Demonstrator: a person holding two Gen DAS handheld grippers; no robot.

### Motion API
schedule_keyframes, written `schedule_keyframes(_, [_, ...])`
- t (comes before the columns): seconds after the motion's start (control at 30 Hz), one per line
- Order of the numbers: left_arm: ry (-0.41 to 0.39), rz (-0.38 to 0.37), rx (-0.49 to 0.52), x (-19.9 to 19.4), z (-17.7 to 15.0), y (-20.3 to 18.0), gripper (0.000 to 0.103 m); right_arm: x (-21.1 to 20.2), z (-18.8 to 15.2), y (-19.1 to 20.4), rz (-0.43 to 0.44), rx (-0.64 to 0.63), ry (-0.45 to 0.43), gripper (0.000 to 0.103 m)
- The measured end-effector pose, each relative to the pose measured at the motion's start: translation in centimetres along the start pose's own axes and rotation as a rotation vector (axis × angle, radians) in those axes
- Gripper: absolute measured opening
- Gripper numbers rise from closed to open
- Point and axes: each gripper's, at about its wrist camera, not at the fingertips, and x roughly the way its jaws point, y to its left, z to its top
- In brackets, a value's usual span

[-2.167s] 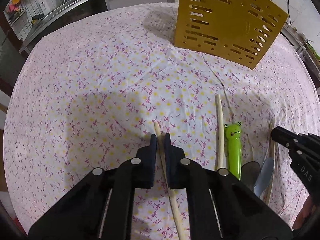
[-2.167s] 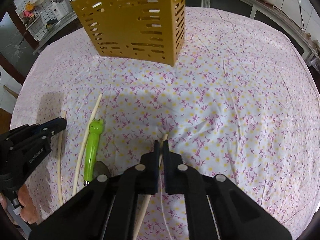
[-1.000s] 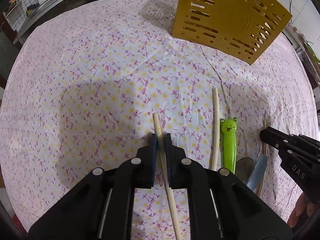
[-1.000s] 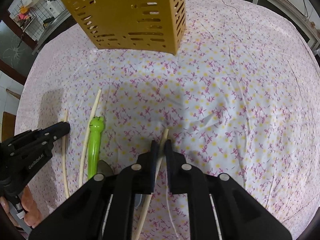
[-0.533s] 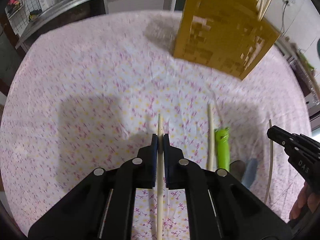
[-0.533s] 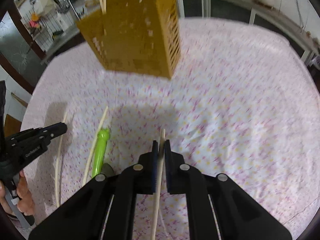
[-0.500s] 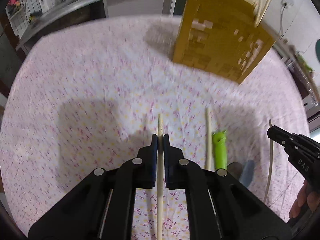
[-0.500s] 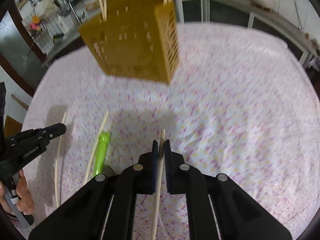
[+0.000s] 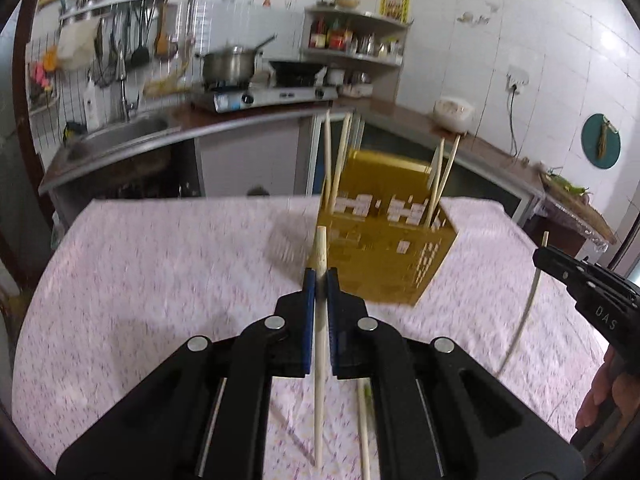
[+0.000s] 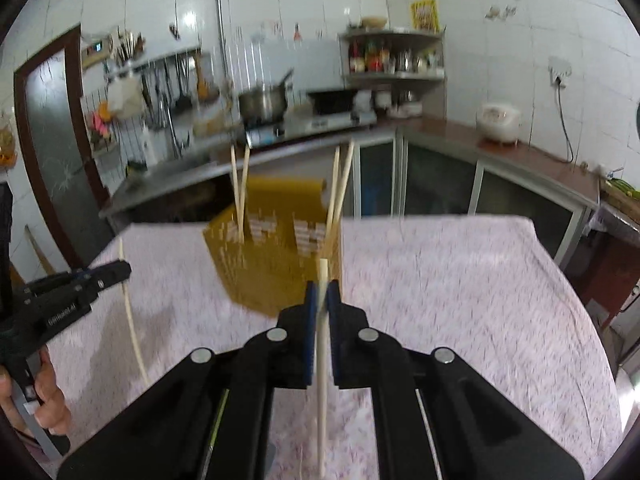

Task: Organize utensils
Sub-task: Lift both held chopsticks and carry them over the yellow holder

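My left gripper [image 9: 319, 276] is shut on a pale wooden chopstick [image 9: 319, 340], held upright above the floral tablecloth. My right gripper [image 10: 321, 290] is shut on another chopstick [image 10: 322, 360], also lifted. The yellow slotted utensil holder [image 9: 384, 248] stands ahead of both and holds several chopsticks; it also shows in the right wrist view [image 10: 276, 256]. The right gripper [image 9: 560, 266] with its chopstick shows at the left view's right edge, the left gripper [image 10: 114, 272] at the right view's left edge. One more chopstick [image 9: 363, 432] and a green handle lie on the cloth below.
The table [image 9: 140, 280] has a pink floral cloth. Behind it runs a kitchen counter with a sink [image 9: 116, 136], a stove with a pot [image 9: 228, 66] and a spice shelf [image 9: 352, 42]. A rice cooker [image 10: 500, 122] sits on the right counter.
Both grippers have lifted their chopsticks off the cloth and tilted up toward the holder. The views now look level across the table at the kitchen.
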Motion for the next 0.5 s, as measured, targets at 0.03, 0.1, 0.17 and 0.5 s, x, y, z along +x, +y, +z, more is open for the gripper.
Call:
schedule_keyframes(0.03, [-0.015,-0.003,0.001,-0.2,0.3,-0.1,0.005,-0.3,0.5,0.0,0.006,0.006,-0.03,0.006])
schedule_keyframes(0.1, [-0.037,-0.004,0.001,-0.3,0.9,-0.4,0.005,-1.0,1.3,0.0,-0.006,0.0,-0.086,0.006])
schedule_keyframes(0.17, [-0.057,-0.005,0.004,-0.4,1.8,-0.6,0.005,-1.6,1.9,0.2,-0.017,-0.013,-0.129,0.006])
schedule_keyframes(0.5, [-0.155,-0.012,0.028,-1.7,8.3,-1.9,0.005,-3.2,7.6,0.9,-0.013,-0.014,-0.197,0.006])
